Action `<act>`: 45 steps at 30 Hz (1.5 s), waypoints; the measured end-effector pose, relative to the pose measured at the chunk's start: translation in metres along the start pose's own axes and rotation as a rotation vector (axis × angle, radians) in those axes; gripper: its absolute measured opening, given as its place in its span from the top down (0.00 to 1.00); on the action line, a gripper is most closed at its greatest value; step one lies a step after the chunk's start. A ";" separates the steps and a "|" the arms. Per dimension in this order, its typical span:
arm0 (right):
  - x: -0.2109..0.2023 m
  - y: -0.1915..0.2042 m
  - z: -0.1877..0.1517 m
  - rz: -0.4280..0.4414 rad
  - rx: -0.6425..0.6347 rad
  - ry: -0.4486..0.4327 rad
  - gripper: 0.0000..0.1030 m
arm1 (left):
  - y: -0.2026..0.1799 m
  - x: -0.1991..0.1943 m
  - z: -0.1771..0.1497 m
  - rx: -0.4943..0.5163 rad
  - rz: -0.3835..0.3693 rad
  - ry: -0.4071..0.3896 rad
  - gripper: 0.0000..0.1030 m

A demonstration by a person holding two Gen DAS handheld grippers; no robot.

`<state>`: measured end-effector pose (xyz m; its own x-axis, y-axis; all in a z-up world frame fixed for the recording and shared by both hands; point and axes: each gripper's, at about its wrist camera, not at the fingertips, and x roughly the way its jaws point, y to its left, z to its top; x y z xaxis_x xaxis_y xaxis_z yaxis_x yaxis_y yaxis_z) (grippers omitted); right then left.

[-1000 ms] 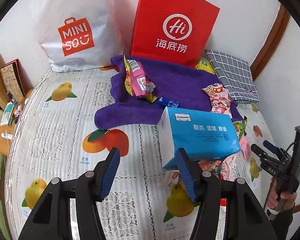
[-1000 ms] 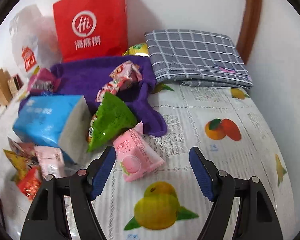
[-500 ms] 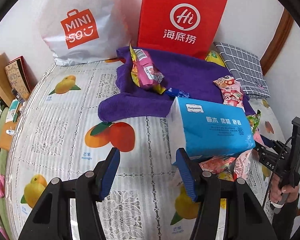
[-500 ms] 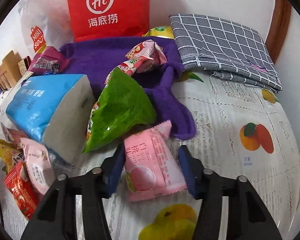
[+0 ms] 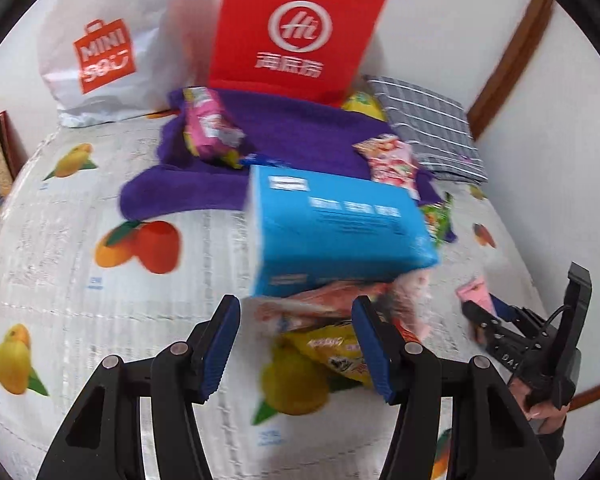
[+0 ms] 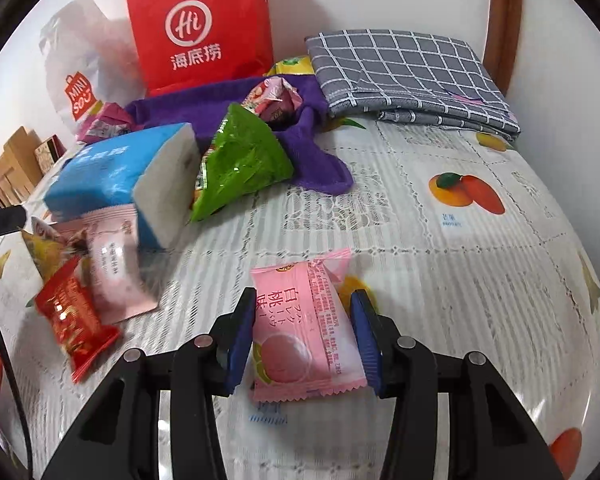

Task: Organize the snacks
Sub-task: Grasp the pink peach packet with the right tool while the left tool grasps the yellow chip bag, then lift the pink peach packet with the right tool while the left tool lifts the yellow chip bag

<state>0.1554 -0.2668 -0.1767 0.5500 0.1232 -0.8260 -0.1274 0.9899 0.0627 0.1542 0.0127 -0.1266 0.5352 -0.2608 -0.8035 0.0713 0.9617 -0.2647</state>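
Right gripper is clamping the pink peach snack packet; left gripper is hanging spread over the snack pile.

We are taking the blue tissue pack as landmark. We are seeing the pink peach snack packet pinched between the right gripper's blue pads, well in front of the tissue pack, over the fruit-print tablecloth. The left gripper's fingers are standing wide apart, holding nothing, just in front of the tissue pack, above a yellow snack bag. A green snack bag is leaning against the pack's white end. A red packet and a pale pink packet are lying at its near corner. Behind the pack, a purple towel is carrying two more snack bags. Behind that, a red paper bag and a white plastic bag are standing upright; we cannot tell their contents.
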 end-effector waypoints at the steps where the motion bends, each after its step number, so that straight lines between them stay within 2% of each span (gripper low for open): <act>1: -0.001 0.001 -0.001 0.006 0.001 -0.001 0.55 | -0.004 0.000 -0.001 0.002 -0.015 -0.003 0.46; 4: 0.002 0.002 -0.002 0.002 -0.003 0.017 0.54 | -0.013 -0.001 -0.005 0.001 -0.061 -0.002 0.45; 7: 0.003 0.003 -0.001 -0.002 -0.007 0.019 0.54 | -0.022 0.001 -0.009 0.016 -0.072 0.002 0.43; 15: 0.005 0.005 -0.002 -0.014 -0.021 0.025 0.53 | -0.036 0.034 -0.021 0.036 -0.032 0.070 0.45; 18: 0.005 0.004 -0.002 -0.001 -0.013 0.025 0.52 | -0.039 0.044 -0.026 0.047 0.008 0.080 0.43; 22: 0.004 0.003 -0.002 0.004 -0.011 0.025 0.51 | -0.035 0.040 -0.028 0.023 -0.009 0.058 0.48; 25: 0.004 0.002 -0.002 0.013 -0.004 0.024 0.51 | -0.029 0.030 -0.031 0.001 -0.027 0.050 0.57; 29: 0.003 0.000 -0.001 0.021 0.003 0.023 0.51 | -0.029 0.017 -0.032 0.007 -0.012 0.030 0.62; 33: 0.003 0.000 -0.001 0.024 0.007 0.021 0.52 | -0.020 0.004 -0.035 -0.013 -0.003 0.015 0.63; 38: 0.004 0.003 -0.002 0.007 -0.007 0.024 0.52 | -0.005 -0.006 -0.042 -0.029 0.054 0.030 0.63; 43: 0.004 0.004 -0.003 0.002 -0.013 0.025 0.51 | 0.000 0.002 -0.043 -0.007 0.100 0.047 0.63; 44: 0.004 0.003 -0.003 0.004 -0.012 0.025 0.51 | -0.001 0.003 -0.041 -0.006 0.100 0.045 0.62; 45: 0.004 0.003 -0.003 0.007 -0.010 0.024 0.51 | -0.003 0.006 -0.040 -0.004 0.099 0.049 0.57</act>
<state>0.1552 -0.2638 -0.1817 0.5289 0.1285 -0.8389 -0.1398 0.9882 0.0632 0.1232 0.0053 -0.1518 0.4973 -0.1683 -0.8511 0.0167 0.9827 -0.1845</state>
